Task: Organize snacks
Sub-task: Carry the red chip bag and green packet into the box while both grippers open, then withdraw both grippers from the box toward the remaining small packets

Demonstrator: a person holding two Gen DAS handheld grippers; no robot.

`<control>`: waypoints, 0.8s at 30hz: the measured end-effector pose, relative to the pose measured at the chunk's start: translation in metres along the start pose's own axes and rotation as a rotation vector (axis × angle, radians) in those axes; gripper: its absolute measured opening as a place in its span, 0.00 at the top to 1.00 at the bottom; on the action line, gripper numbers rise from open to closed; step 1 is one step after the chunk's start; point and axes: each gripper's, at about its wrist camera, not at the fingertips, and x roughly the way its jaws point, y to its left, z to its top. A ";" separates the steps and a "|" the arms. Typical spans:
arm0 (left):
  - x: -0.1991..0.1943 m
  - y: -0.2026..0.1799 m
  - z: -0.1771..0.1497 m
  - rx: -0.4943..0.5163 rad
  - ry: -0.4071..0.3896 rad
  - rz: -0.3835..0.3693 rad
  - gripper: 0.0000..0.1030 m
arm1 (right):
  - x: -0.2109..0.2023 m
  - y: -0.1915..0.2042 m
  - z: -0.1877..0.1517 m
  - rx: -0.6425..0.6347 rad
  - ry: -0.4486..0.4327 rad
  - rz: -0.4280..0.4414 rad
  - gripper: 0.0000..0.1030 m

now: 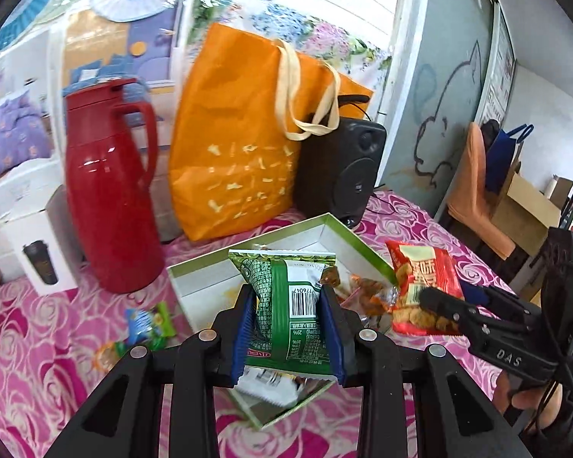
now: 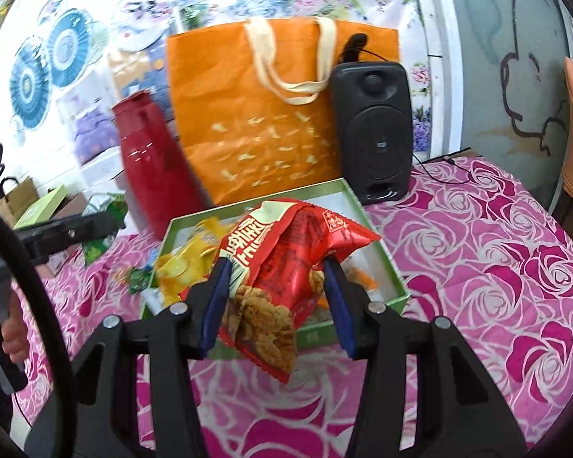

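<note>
Left gripper (image 1: 288, 318) pinches a green snack packet (image 1: 286, 305) mid-body over the green-rimmed box (image 1: 248, 242); right gripper (image 2: 277, 299) clamps a red snack bag (image 2: 286, 263) likewise. Both look light, crinkly, slippery; contents probably crushable.

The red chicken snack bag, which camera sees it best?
The right wrist view: the red snack bag fills the middle, pinched in the right gripper. The left wrist view shows it smaller, off to the side, partly behind that gripper.

Before me stand a red thermos jug (image 1: 110, 191), an orange tote bag (image 1: 240, 141) and a black speaker (image 2: 372, 129) on the rose-patterned cloth (image 2: 496, 259).
</note>
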 end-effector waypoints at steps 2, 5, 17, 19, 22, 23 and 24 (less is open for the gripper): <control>0.015 -0.004 0.003 -0.004 0.017 -0.004 0.67 | 0.012 -0.011 0.008 0.013 0.001 -0.006 0.50; 0.037 -0.010 0.007 0.000 0.053 -0.006 0.67 | 0.026 -0.020 0.014 0.015 0.007 -0.001 0.50; 0.063 -0.006 0.007 -0.043 0.014 0.078 0.03 | 0.072 -0.011 -0.002 -0.187 0.059 -0.057 0.03; 0.063 -0.002 0.005 -0.053 0.029 0.090 0.03 | 0.069 -0.016 -0.007 -0.158 0.066 -0.052 0.03; 0.058 0.005 -0.001 -0.049 0.031 0.111 0.03 | 0.065 -0.022 -0.013 -0.110 0.075 -0.042 0.03; 0.057 0.007 -0.002 -0.056 0.032 0.114 0.03 | 0.062 -0.024 -0.014 -0.095 0.079 -0.032 0.03; 0.054 0.011 -0.005 -0.068 0.033 0.118 0.03 | 0.061 -0.024 -0.015 -0.087 0.083 -0.027 0.03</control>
